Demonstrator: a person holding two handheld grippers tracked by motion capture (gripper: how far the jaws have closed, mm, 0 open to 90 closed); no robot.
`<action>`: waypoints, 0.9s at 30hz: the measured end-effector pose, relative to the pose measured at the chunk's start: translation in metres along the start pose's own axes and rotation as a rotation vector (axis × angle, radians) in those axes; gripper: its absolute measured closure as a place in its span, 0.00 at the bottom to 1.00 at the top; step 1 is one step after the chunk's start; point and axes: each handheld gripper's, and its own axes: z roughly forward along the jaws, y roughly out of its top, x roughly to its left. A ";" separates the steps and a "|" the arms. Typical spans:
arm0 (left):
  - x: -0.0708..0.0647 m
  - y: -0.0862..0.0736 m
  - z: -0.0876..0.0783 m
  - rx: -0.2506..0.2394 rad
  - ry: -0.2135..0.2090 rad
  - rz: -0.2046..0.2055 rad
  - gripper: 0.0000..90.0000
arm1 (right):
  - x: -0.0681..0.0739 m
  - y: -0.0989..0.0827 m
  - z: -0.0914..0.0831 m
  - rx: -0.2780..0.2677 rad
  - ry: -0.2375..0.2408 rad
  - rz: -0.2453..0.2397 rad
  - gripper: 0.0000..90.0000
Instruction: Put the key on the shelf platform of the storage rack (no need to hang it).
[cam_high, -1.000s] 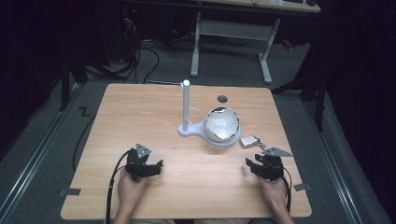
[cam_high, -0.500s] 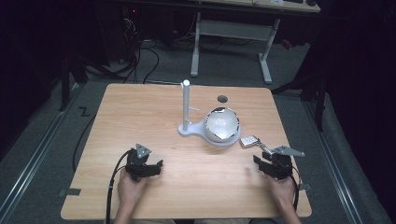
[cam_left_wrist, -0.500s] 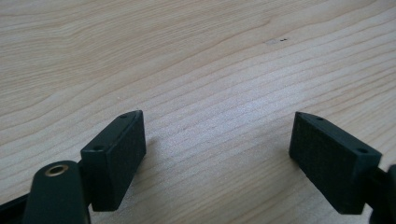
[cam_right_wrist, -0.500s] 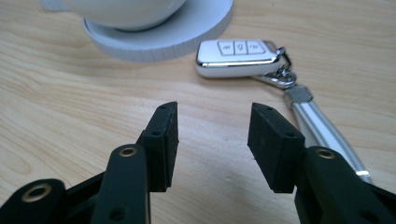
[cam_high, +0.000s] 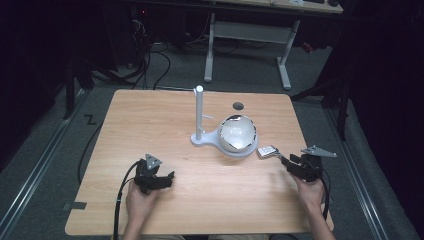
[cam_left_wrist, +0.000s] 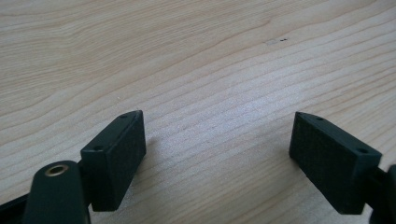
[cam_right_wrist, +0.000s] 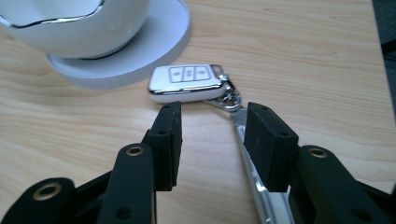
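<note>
My right gripper (cam_right_wrist: 212, 140) has just been closing its jaws; they stand part open with nothing pressed between them, just short of the key fob (cam_right_wrist: 187, 83). The fob lies flat on the table (cam_high: 165, 120) beside the white stand (cam_high: 222, 142). It looks light, hard and slick, so I'd pinch its long sides. My left gripper (cam_left_wrist: 217, 154) rests wide open, empty.

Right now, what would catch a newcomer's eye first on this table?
The shiny white egg-shaped bowl on a stand with an upright post, mid-table. Just right of it lies a white key fob with a metal key; the right gripper, jaws apart, points at it.
</note>
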 end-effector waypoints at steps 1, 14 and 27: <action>0.000 0.000 0.000 0.000 0.000 0.000 0.21 | 0.000 0.000 0.000 0.000 0.000 0.000 0.64; 0.000 0.000 0.000 0.000 0.001 -0.002 0.21 | -0.015 0.006 0.032 0.089 -0.031 0.001 0.66; 0.000 0.000 0.000 0.000 0.001 -0.002 0.21 | -0.015 0.001 0.049 0.151 -0.066 -0.028 0.74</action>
